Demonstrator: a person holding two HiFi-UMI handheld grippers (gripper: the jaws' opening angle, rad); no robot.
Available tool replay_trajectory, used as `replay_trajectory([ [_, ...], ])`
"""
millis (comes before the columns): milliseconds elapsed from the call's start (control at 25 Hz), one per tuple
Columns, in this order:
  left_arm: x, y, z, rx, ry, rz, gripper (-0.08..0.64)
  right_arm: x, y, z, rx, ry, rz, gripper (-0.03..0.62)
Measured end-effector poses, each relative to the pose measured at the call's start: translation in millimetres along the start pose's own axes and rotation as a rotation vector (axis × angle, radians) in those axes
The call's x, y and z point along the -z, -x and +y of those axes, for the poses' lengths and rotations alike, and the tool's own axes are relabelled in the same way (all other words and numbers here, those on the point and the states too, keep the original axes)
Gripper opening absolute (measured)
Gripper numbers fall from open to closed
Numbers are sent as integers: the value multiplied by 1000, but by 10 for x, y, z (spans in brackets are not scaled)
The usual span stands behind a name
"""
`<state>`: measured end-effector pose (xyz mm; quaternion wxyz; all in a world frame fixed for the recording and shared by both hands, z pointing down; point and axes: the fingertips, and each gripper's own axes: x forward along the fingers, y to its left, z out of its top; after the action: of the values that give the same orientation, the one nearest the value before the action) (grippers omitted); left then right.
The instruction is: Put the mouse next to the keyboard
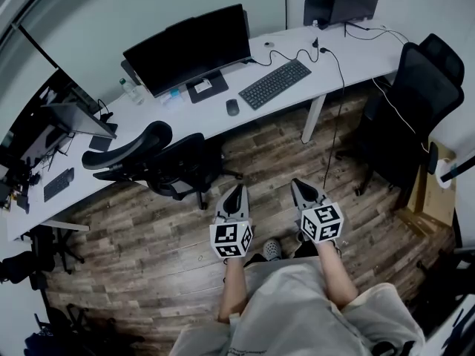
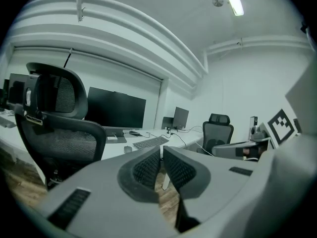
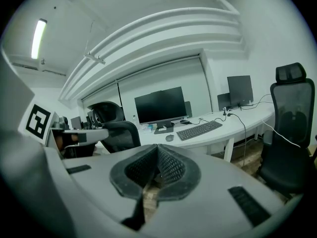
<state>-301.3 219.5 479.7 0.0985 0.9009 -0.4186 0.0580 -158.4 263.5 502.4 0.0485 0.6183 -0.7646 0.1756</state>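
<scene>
A dark mouse (image 1: pixel 232 107) lies on the white desk (image 1: pixel 223 121), just left of a black keyboard (image 1: pixel 274 84). The mouse (image 3: pixel 170 138) and keyboard (image 3: pixel 199 130) also show in the right gripper view, and the mouse (image 2: pixel 128 149) and keyboard (image 2: pixel 150 142) in the left gripper view. Both grippers hang over the wood floor, well short of the desk. My left gripper (image 1: pixel 237 190) is shut and empty. My right gripper (image 1: pixel 298 185) is shut and empty too.
A large black monitor (image 1: pixel 189 47) stands behind the keyboard. A black office chair (image 1: pixel 159 158) sits at the desk's left part, another chair (image 1: pixel 412 102) at the right. Cables (image 1: pixel 338 87) hang off the desk. A cardboard box (image 1: pixel 430 191) leans at the right.
</scene>
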Motion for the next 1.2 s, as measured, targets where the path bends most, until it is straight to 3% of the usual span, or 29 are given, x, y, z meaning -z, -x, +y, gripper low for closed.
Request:
replay_trajectory([
  [40,11,-7,-15,6,-6,3,26,8,-8,11,-6,9,5,10],
  [120,37,-13,-23,6,-20,12,30,41,-30,52,-23,16,20,111],
  [240,58,-43,-2,1,-33,29,150,64,-54,102,-45,24,38,168],
  [520,68,-82,31,-8,-45,22,207,177,-82,94,-69,26,92,232],
  [880,193,-154,153,-1,-4,54,209,264,-145,46,-26,32,157,235],
  [1200,259,-267,381,-64,13,70,209,204,-344,-26,-60,30,158,216],
])
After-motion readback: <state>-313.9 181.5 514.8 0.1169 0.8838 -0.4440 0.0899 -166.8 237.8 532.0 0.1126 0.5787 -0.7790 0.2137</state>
